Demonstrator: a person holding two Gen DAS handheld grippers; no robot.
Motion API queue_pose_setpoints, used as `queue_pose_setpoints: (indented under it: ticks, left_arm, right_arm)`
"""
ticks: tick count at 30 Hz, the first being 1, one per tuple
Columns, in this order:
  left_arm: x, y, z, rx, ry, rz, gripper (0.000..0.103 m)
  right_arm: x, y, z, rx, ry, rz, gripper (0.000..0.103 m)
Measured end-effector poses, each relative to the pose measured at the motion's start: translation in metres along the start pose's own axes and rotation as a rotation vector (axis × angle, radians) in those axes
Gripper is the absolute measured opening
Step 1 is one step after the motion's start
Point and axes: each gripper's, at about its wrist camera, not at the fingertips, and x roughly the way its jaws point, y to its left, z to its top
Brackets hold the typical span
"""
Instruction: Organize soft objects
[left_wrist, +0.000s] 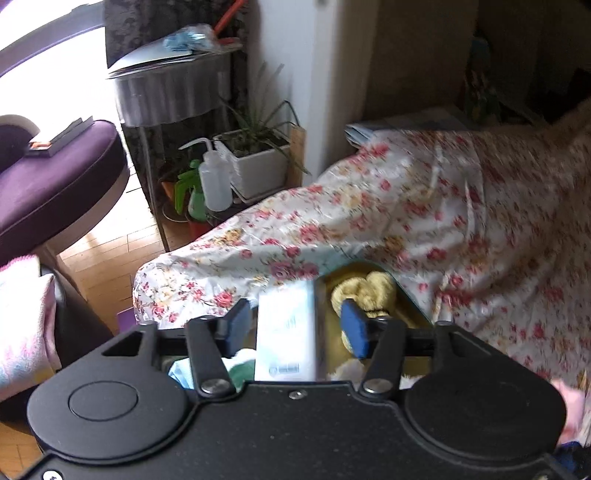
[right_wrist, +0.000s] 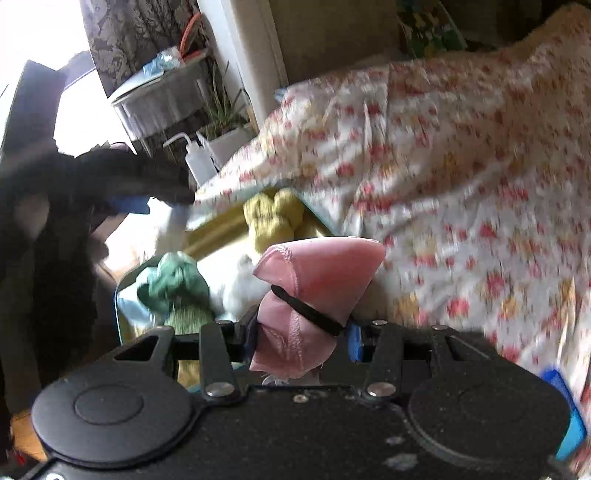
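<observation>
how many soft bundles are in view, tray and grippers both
4: yellow bundle at the tray's far end, green bundle at its left, white one between, pink bundle in the right gripper. More may be hidden.

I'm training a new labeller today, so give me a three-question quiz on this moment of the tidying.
1. True or false: the right tongs grip a pink cloth bundle tied with a black band.
2. What colour is the knitted item in the tin ahead of the left tongs?
3. The white box between the left pads is: A) clear of both pads B) squeezed flat C) absent.

Key: 1 true; 2 yellow; 3 A.
</observation>
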Motion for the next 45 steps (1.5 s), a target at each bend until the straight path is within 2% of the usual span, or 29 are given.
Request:
queue_pose_setpoints:
  ticks: [1,2,9,17,28,31,35,37,40,42,45]
  left_arm:
    - [-0.002,0.003,0.001,-0.011,-0.004,-0.009,0.065]
    - [-0.003,0.006,0.002,-0.018,-0.010,-0.020,0.067]
    - [-0.008,0.009,0.002,-0.004,-0.026,0.028,0.068]
    - [-0.007,0.018,0.000,-0.005,-0.017,0.064,0.073]
    - [-0.017,0.022,-0.005,0.009,0.003,0.040,0.077]
    - [-0.023,0.019,-0.009,0.042,-0.003,0.033,0.085]
    - [-0.030,0.016,-0.015,0.089,-0.011,0.041,0.086]
    - [-0.032,0.015,-0.018,0.103,0.013,0.046,0.086]
    - [-0.036,0.018,-0.023,0.078,0.058,0.041,0.086]
    - [-0.041,0.022,-0.031,0.032,0.076,0.009,0.086]
    - [-0.049,0.019,-0.048,0.037,0.068,0.015,0.086]
  right_arm:
    - [0.004,0.003,0.007,-0.007,-0.005,-0.005,0.045]
    - [0.010,0.005,0.015,-0.015,-0.012,-0.013,0.045]
    - [0.051,0.014,0.052,-0.038,-0.009,-0.045,0.045]
    - [0.080,0.025,0.072,-0.038,-0.026,-0.074,0.055]
    - [0.051,0.017,0.047,-0.025,-0.025,-0.123,0.059]
    - [0.039,0.011,0.037,-0.023,-0.024,-0.141,0.062]
    - [0.020,0.003,0.022,-0.001,-0.024,-0.144,0.067]
    - [0.012,0.001,0.014,0.006,-0.030,-0.150,0.071]
    - [0.000,0.001,-0.001,0.008,-0.044,-0.157,0.073]
    - [-0.006,0.001,-0.008,0.005,-0.045,-0.147,0.074]
    - [-0.019,0.000,-0.021,-0.011,-0.047,-0.135,0.078]
